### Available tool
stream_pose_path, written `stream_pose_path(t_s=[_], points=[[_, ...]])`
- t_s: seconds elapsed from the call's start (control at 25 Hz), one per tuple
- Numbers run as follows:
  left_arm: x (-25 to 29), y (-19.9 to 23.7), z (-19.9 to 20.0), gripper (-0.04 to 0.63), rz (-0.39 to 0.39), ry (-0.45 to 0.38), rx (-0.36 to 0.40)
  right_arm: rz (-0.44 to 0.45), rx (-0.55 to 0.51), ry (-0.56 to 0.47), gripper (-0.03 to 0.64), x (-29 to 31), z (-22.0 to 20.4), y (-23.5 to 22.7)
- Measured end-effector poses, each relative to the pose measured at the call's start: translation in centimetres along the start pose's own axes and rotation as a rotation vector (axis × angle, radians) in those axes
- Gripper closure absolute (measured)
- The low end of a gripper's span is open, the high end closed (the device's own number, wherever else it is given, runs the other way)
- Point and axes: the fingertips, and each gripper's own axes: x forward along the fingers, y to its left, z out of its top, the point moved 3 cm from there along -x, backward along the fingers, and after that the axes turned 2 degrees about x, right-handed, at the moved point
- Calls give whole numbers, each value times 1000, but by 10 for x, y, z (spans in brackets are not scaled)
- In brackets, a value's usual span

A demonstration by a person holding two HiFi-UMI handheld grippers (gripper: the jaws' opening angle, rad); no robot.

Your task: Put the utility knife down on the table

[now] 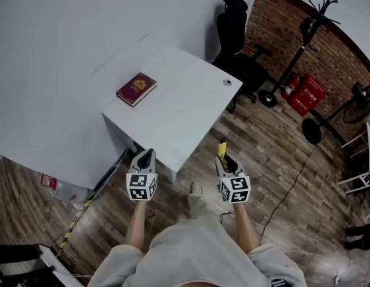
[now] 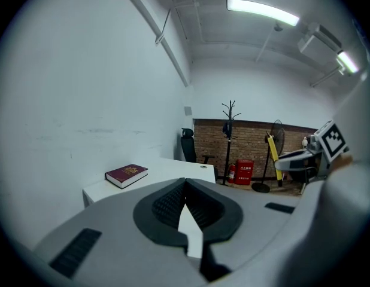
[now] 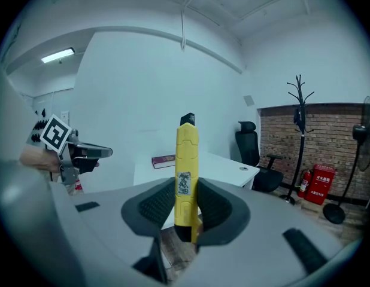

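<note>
The utility knife point(image 3: 187, 160) we held clamped in the right gripper's point(image 3: 187, 187) jaws for the desk point(image 1: 179, 100) ahead, the left gripper's point(image 2: 185, 183) jaws closed empty.

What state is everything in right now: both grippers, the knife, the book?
left gripper: shut, empty.
right gripper: shut on the utility knife.
utility knife: held upright between the pads, not yet on the table.
book: closed, lying flat on the table.
</note>
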Motion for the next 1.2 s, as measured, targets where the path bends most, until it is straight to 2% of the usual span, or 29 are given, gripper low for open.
stream_pose_path(t_s=[0.4,0.76,1.2], points=[[60,2,13,589,0,12,16,11,22,-3,508,47,3,-37],[159,7,42,589,-10,29,35,13,35,6,508,118,25,-101],[264,21,73,589,40,80,13,66,43,36,508,210,60,-175]])
